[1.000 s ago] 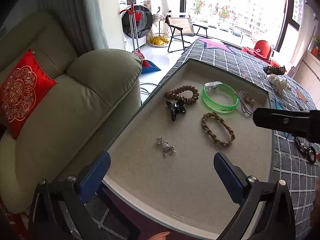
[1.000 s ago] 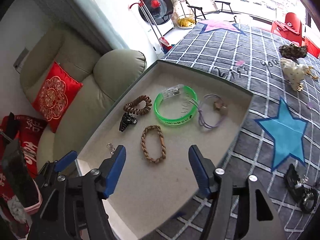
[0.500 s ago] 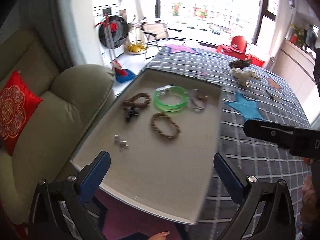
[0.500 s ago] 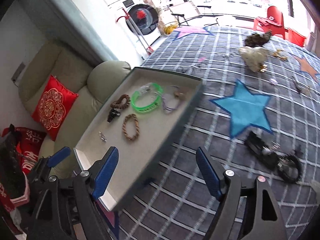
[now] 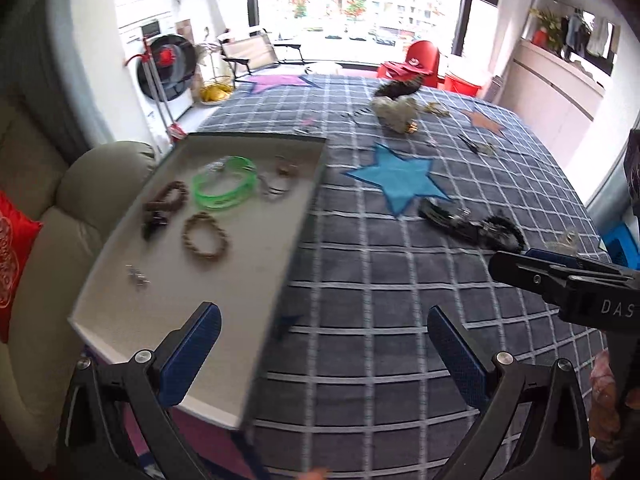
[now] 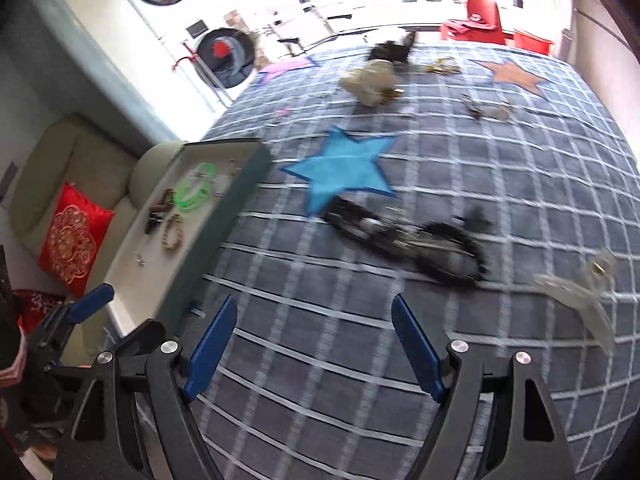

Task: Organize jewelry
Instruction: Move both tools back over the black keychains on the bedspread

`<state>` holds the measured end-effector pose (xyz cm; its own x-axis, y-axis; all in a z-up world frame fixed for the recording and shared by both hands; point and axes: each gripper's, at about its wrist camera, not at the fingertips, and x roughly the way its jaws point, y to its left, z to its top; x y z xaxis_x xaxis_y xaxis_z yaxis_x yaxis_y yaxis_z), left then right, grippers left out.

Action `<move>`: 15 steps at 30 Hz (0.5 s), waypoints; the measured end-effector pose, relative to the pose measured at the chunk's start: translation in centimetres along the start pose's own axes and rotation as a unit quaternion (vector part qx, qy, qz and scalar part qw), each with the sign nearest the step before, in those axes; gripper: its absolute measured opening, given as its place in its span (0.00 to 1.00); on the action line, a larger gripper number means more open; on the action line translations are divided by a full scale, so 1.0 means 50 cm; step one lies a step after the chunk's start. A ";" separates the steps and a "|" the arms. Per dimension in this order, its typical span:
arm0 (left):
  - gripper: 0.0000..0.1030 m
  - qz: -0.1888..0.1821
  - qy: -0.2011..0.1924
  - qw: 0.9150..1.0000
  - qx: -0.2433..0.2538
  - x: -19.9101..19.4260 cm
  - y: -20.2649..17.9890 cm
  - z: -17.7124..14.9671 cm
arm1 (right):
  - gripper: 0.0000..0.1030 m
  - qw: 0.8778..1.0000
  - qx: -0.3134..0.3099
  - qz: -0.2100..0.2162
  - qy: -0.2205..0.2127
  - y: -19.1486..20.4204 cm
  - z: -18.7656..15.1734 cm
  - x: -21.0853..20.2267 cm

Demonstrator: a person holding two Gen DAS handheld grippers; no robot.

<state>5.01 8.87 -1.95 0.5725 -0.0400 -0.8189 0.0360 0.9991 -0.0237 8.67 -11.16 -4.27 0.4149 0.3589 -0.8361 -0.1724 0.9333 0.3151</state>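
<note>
Jewelry still loose on the checked blanket (image 6: pixel 460 152) is what I judge I am after: a dark tangle (image 6: pixel 404 236) of black beaded strands and a strap with metal bits lies just below the blue star patch (image 6: pixel 344 168), ahead of my right claw (image 6: pixel 316 352). That claw is spread wide with nothing between its blue pads; my left claw (image 5: pixel 324 356) is wide and empty too, poised over the near corner of the tray (image 5: pixel 296 224).

The tangle looks light and limp, so I expect it to sag and trail once lifted; pinching a thick bunch near its middle should hold better than catching one loose strand, which could slip or snag the plush blanket. A clear plastic piece (image 6: pixel 576 300) to the right looks stiff, smooth and slippery; blur hides its exact shape.

In the tray, on its flat pale matte floor, the green translucent bangle (image 5: pixel 226 186) is rigid and glossy, the braided tan bracelet (image 5: pixel 206 236) is ropy and soft, and the brown coiled band (image 5: pixel 168 198) looks springy. A small silver piece (image 5: pixel 136 276) sits apart, near the front edge.
</note>
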 end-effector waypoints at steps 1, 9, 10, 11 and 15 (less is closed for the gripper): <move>1.00 -0.002 0.003 1.000 0.001 0.006 -0.009 0.000 | 0.80 1.000 0.003 -0.004 -0.001 -0.010 -0.003 -0.003; 1.00 -0.023 0.022 0.999 -0.003 0.050 -0.057 0.013 | 0.80 0.999 0.019 -0.026 -0.011 -0.092 -0.007 -0.020; 1.00 -0.024 0.022 0.999 -0.004 0.053 -0.060 0.015 | 0.80 0.999 0.015 -0.031 -0.013 -0.094 -0.006 -0.021; 1.00 -0.025 0.022 0.999 -0.005 0.058 -0.065 0.018 | 0.80 0.999 0.007 -0.039 -0.016 -0.097 -0.003 -0.021; 1.00 -0.031 0.020 0.999 -0.012 0.076 -0.077 0.033 | 0.80 0.998 -0.021 -0.056 -0.021 -0.100 0.002 -0.016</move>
<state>8.41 4.82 -4.02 0.5373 -0.1019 -0.8372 0.0504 0.9948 -0.0887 9.26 -16.12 -5.13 0.4703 0.2526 -0.8456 -0.1590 0.9667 0.2003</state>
